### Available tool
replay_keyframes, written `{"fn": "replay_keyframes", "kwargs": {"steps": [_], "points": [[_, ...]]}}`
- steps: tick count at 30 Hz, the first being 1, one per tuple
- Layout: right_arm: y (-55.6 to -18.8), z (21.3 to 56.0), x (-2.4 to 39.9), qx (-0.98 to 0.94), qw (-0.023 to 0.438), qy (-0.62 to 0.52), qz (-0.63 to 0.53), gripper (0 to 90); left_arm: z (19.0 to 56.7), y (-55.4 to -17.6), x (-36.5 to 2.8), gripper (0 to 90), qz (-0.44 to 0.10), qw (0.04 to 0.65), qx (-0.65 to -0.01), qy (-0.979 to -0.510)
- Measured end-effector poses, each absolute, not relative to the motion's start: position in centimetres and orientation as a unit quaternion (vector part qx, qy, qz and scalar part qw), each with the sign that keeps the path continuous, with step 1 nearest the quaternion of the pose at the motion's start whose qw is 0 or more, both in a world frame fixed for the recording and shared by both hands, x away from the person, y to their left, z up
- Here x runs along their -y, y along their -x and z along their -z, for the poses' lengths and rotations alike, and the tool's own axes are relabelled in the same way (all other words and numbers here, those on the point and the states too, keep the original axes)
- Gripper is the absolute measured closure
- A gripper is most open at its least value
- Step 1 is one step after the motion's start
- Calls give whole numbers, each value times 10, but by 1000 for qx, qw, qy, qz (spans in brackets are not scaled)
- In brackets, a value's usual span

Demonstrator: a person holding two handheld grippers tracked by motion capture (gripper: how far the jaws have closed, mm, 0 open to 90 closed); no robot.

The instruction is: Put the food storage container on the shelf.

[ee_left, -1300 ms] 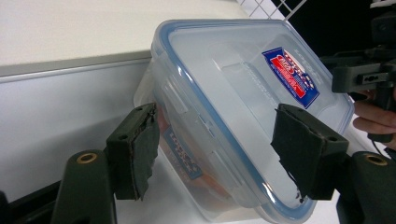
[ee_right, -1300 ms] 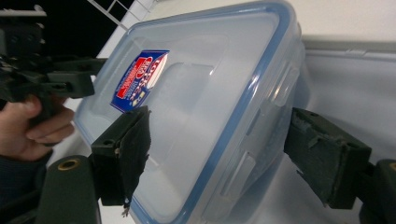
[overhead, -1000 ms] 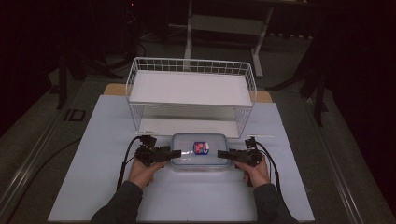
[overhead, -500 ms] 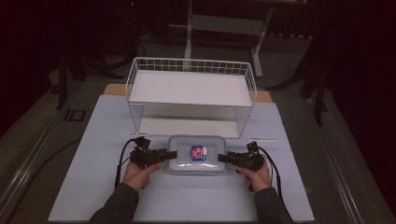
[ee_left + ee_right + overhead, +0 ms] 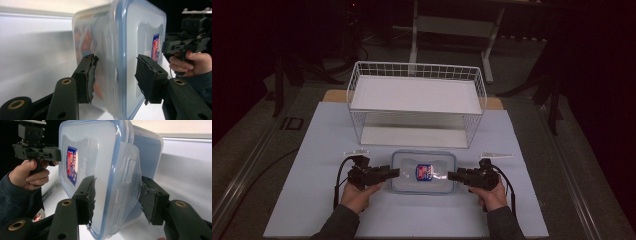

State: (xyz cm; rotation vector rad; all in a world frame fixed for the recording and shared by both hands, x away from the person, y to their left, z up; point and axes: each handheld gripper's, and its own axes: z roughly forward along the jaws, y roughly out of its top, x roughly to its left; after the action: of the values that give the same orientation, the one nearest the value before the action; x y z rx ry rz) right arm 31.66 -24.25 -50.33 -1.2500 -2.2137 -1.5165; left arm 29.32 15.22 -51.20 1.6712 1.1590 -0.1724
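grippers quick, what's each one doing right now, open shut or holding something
Left gripper: jaws just been closing around the end of the plastic container, grip not certain.
Right gripper: jaws just been closing around its other end, grip not certain.

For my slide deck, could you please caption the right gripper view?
Right gripper straddles the latch end of a clear, blue-sealed food container, jaws closing in; the left gripper works the far end.

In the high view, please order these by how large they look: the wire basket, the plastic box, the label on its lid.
1. wire basket
2. plastic box
3. label
No two look alike.
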Motion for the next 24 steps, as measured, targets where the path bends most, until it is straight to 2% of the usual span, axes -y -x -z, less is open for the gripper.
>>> {"fn": "replay_keyframes", "kwargs": {"steps": [12,15,24], "points": [[-315,505,242,748,85,415,511,485,518,-299,-158,458,93,530,-481,-692],[-313,503,239,757,75,404,508,486,519,-300,-160,493,106,536,-471,-692],[-311,500,239,760,69,397,511,521,513,-297,-160,524,85,527,-461,-709]]}}
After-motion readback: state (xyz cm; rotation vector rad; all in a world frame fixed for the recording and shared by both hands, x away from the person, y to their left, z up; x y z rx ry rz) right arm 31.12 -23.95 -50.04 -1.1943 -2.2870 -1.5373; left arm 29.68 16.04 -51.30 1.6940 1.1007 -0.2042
